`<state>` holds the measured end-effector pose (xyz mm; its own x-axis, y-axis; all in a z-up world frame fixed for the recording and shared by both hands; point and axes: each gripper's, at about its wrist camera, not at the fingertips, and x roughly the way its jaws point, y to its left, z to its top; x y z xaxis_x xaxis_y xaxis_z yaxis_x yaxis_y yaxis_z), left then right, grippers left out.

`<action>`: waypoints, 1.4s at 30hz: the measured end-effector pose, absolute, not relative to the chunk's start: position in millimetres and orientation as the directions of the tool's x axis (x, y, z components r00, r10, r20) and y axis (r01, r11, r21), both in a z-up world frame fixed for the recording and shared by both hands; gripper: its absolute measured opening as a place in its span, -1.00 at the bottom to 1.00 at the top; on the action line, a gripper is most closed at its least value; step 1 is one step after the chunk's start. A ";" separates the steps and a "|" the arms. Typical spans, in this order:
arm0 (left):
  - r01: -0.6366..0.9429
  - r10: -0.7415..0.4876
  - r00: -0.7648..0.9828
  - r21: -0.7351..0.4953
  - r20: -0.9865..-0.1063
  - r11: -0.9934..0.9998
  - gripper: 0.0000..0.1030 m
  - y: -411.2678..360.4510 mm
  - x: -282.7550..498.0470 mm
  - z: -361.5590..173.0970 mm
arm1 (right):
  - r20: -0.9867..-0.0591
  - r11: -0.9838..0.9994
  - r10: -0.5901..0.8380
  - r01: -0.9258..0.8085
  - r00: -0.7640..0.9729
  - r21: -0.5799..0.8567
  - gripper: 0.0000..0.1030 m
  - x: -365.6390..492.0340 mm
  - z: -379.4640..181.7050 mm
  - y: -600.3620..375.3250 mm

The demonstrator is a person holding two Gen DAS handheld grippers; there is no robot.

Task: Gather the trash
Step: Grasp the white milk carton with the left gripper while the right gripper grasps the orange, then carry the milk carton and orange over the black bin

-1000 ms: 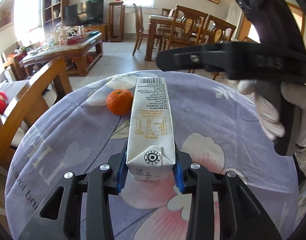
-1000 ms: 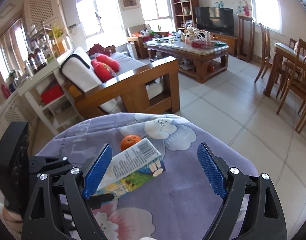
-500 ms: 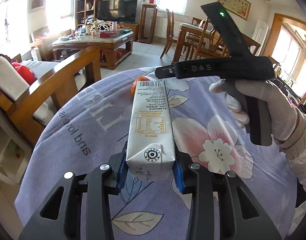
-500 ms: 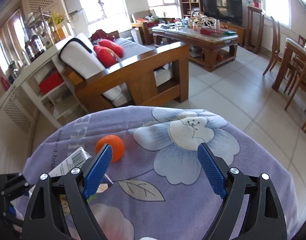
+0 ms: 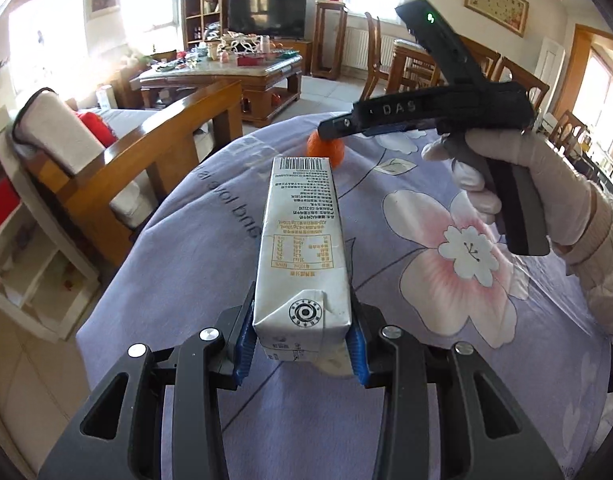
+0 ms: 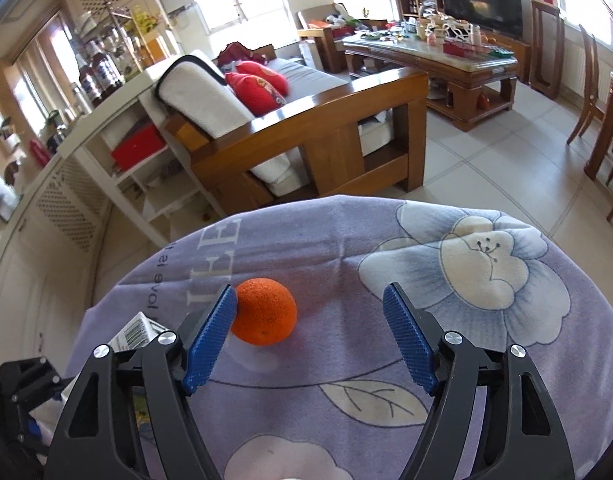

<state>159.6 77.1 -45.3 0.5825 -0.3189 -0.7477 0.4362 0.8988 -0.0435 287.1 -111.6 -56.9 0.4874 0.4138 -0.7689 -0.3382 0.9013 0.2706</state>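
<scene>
A white drink carton (image 5: 302,240) lies lengthwise between the blue pads of my left gripper (image 5: 300,344), which is shut on its base and holds it above the purple flowered tablecloth (image 5: 194,248). An orange (image 6: 264,312) rests on the cloth (image 6: 386,248). My right gripper (image 6: 309,300) points down at it with its jaws closing. The orange sits between them beside the left pad (image 6: 210,340), and the right pad is well away from it. In the left wrist view the right gripper (image 5: 346,126), held by a gloved hand (image 5: 546,184), hovers over the orange (image 5: 326,152).
The table's far edge drops to a tiled floor (image 6: 486,168). A wooden sofa (image 6: 326,128) with red cushions and a white shelf unit (image 6: 146,160) stand beyond it on the left. A cluttered coffee table (image 6: 446,64) and dining chairs (image 6: 602,120) are farther off.
The right gripper came down over the orange and its jaws narrowed. The left gripper carried the carton to the left, away from the orange, still gripping it.
</scene>
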 end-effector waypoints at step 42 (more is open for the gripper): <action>0.676 -0.591 0.631 -0.017 -0.503 0.737 -0.26 -107.4 5.0 32.0 | -0.532 0.958 0.214 -0.070 0.820 0.277 -0.30 -76.2 47.6 -385.0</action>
<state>5.0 -107.4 32.0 0.6312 -0.5906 -0.5027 0.6761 0.7367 -0.0166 -76.2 -385.0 47.6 0.8195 0.2138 -0.5317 -0.0701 0.9582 0.2773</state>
